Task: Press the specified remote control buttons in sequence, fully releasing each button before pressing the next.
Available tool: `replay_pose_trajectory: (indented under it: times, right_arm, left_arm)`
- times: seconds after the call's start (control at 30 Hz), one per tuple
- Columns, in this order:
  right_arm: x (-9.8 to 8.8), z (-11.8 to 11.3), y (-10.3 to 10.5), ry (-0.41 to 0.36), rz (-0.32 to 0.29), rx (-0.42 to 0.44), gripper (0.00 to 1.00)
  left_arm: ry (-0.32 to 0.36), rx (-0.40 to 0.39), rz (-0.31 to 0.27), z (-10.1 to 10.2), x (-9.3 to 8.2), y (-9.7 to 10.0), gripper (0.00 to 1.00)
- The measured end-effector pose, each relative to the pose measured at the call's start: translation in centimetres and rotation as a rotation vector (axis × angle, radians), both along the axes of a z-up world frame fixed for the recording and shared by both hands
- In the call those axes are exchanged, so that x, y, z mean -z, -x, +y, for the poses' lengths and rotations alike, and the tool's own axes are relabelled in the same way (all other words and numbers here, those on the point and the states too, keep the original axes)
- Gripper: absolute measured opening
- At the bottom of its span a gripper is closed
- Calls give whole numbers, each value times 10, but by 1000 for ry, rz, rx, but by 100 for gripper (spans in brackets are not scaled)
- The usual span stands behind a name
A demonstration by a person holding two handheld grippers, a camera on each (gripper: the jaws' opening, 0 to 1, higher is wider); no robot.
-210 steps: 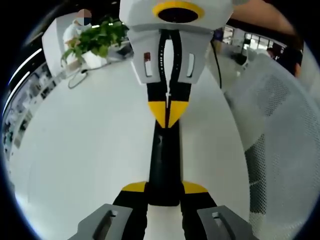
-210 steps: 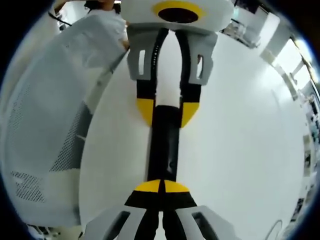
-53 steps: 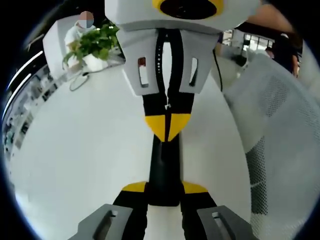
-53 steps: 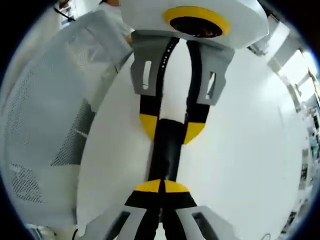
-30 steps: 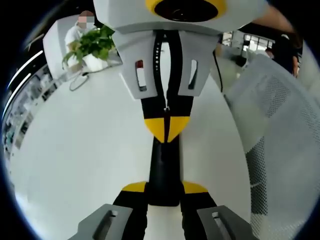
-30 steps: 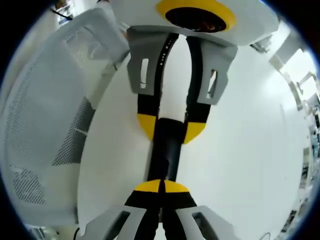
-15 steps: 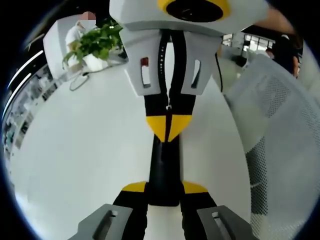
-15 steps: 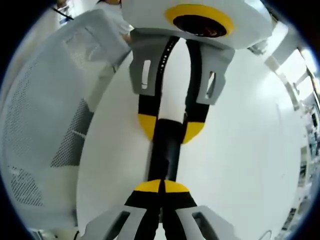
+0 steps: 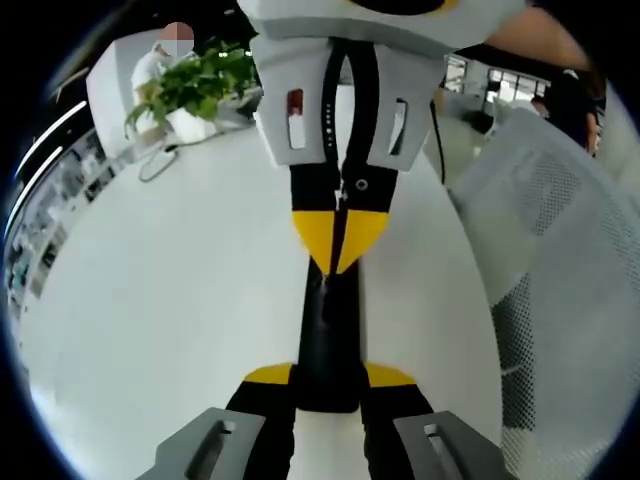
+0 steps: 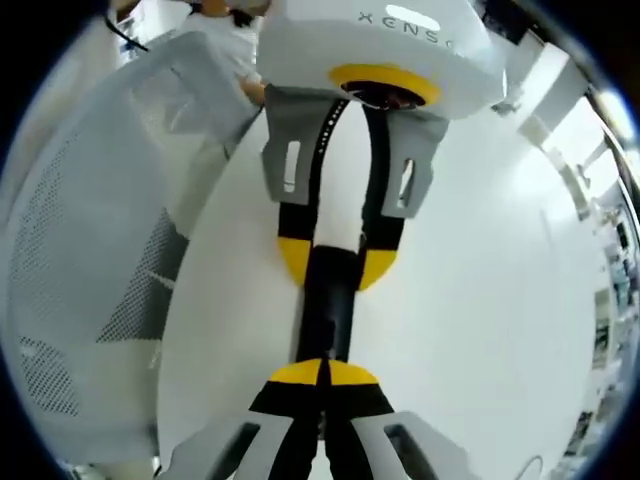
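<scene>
A slim black remote control (image 9: 326,335) lies lengthwise between the two grippers, over the white table (image 9: 150,300). My left gripper (image 9: 328,375) is shut on its near end, one yellow-tipped jaw on each side. My right gripper (image 9: 338,240) comes in from the top of the left gripper view, its yellow tips shut together into a point resting on the remote's far part. In the right gripper view, my right gripper (image 10: 322,372) has its tips closed over the remote (image 10: 328,305), and the left gripper (image 10: 335,260) clamps the far end.
A white mesh chair (image 9: 560,250) stands close beside the table, and it also appears in the right gripper view (image 10: 90,250). A potted green plant (image 9: 190,85) and a thin cable (image 9: 155,160) sit at the table's far edge. A person's hand holds the right gripper.
The right gripper has tilted and drawn back slightly, so the left gripper looks smaller in its view. The left gripper keeps hold of the remote.
</scene>
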State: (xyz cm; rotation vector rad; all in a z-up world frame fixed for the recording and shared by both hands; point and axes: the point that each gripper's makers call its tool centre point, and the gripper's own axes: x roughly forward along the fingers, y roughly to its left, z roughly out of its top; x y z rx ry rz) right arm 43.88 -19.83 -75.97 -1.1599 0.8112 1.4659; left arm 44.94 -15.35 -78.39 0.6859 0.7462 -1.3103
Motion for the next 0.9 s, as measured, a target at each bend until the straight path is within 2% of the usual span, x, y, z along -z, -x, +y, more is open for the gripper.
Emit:
replay_pose_trajectory:
  times: [0.17,0.3,0.9]
  right_arm:
    - [0,2,5,-22,-19,-1,0]
    - [5,0,9,-25,-11,9,0]
    - [13,2,7,-20,-4,30,0]
  left_arm:
    - [2,0,1,-1,0,1,23]
    - [3,-2,0,-1,0,1,23]
    - [7,-5,-6,-1,-1,1,23]
